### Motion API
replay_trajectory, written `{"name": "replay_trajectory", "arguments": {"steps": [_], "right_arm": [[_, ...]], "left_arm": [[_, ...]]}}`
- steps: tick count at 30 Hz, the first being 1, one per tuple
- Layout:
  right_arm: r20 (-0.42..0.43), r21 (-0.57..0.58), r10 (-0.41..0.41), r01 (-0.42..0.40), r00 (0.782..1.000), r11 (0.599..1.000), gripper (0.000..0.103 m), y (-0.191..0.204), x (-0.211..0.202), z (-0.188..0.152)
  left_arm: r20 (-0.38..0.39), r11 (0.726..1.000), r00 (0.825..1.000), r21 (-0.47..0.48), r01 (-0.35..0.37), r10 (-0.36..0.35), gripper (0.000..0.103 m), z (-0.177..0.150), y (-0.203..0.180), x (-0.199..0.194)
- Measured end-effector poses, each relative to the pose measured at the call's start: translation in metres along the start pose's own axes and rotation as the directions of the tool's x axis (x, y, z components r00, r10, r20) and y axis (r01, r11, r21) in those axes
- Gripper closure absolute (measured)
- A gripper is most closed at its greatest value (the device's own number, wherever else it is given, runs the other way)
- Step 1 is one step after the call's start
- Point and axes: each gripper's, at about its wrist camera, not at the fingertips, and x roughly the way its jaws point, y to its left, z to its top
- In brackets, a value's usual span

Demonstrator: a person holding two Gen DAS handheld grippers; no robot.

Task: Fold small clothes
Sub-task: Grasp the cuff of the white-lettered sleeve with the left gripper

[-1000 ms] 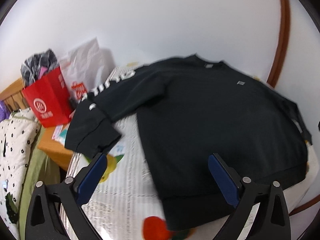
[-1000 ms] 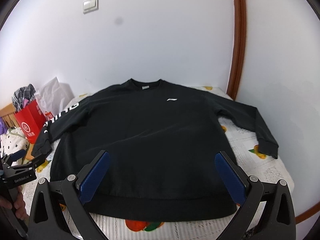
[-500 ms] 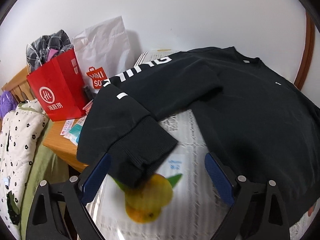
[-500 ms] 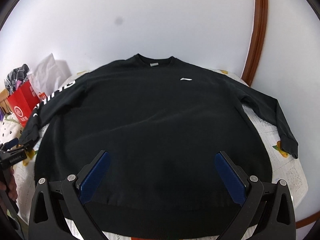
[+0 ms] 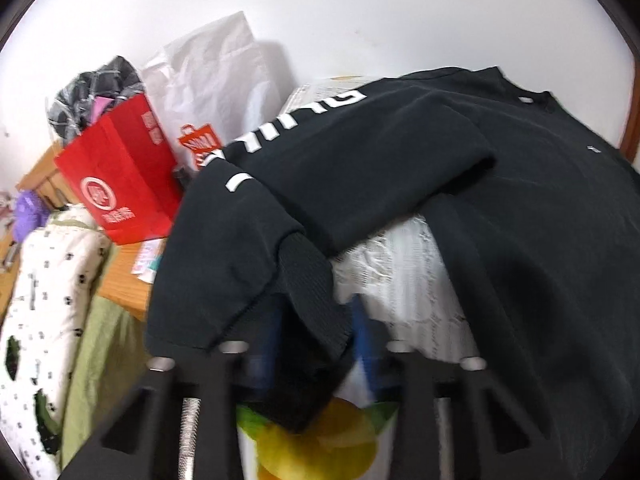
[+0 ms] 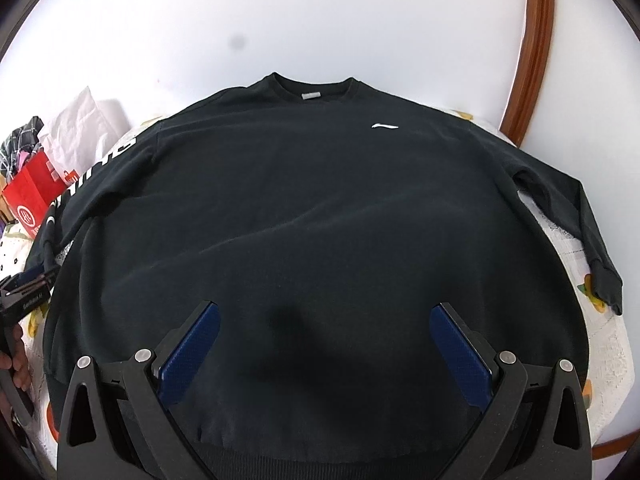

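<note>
Right wrist view: sweatshirt (image 6: 320, 208) lies flat, collar (image 6: 312, 90) pointing away.

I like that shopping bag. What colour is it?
Red, with a white round logo: the paper bag shows best in the left wrist view.

The sweatshirt's cuff (image 5: 310, 300) hides most of the blurred left claw (image 5: 316, 336) pads.

1. A plain white wall (image 6: 320, 20) filled the view from ten to two o'clock.
2. A brown wooden frame (image 6: 532, 52) curved at two o'clock.
3. A light wooden table (image 5: 120, 288) stood at nine o'clock.
</note>
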Motion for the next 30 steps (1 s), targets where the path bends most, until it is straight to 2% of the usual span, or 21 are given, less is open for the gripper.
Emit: {"name": "replay_trajectory", "arguments": {"steps": [2, 5, 11, 15, 16, 22, 30], "right_arm": [[0.009, 0.0, 0.005, -0.005, 1.0, 1.0, 0.0, -0.004, -0.003, 0.0], [0.023, 0.011, 0.008, -0.009, 1.0, 1.0, 0.0, -0.016, -0.008, 0.0], [0.042, 0.057, 0.019, -0.021, 0.999, 0.998, 0.0, -0.052, -0.017, 0.001], [0.083, 0.034, -0.098, 0.096, 0.992, 0.995, 0.0, -0.078, -0.03, -0.001], [0.088, 0.035, -0.107, 0.104, 0.99, 0.994, 0.0, -0.085, -0.032, -0.003], [0.085, 0.081, -0.108, 0.101, 0.991, 0.992, 0.0, -0.134, -0.04, -0.013], [0.087, 0.137, -0.138, 0.125, 0.987, 0.983, 0.0, -0.183, -0.046, -0.027]], "left_arm": [[-0.01, 1.0, 1.0, 0.004, 0.007, -0.007, 0.087, 0.004, 0.0, -0.003], [0.003, 0.999, 0.999, -0.007, 0.048, -0.048, 0.087, 0.014, -0.002, -0.016], [0.078, 0.995, 0.992, 0.001, 0.104, -0.104, 0.088, 0.046, -0.033, -0.059], [0.094, 0.987, 0.983, 0.017, 0.159, -0.16, 0.088, 0.069, -0.069, -0.074], [0.097, 0.985, 0.98, 0.02, 0.174, -0.175, 0.088, 0.074, -0.079, -0.076], [0.121, 0.964, 0.958, 0.085, 0.252, -0.261, 0.087, 0.1, -0.145, -0.085], [0.111, 0.93, 0.927, 0.131, 0.343, -0.358, 0.087, 0.126, -0.222, -0.083]]}}
